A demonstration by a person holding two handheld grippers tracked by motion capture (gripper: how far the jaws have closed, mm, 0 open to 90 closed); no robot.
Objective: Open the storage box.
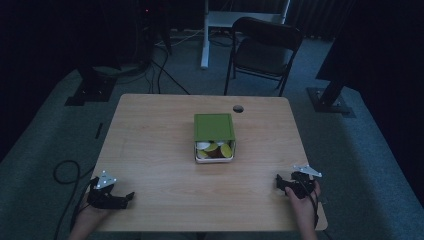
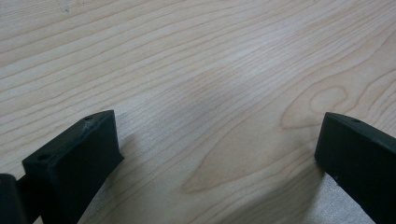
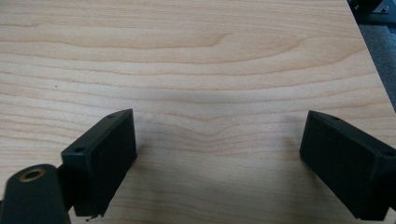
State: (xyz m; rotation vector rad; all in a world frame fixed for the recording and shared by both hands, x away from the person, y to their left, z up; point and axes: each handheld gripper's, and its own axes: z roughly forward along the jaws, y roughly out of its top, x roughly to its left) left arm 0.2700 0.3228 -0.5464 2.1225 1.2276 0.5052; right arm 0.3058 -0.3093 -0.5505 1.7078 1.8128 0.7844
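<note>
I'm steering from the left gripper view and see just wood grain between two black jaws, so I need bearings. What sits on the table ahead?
Observer: A clear box with a flat green lid sits at the middle of the light wooden table, apart from both grippers.
Operator: Anything inside it?
Observer: Yes, round yellow, white and dark pieces show through its near side.
Operator: Where is the other gripper?
Observer: The right gripper rests near the table's near right corner, jaws open with nothing between them.
Operator: And mine?
Observer: The left gripper lies at the near left edge, open too.
</note>
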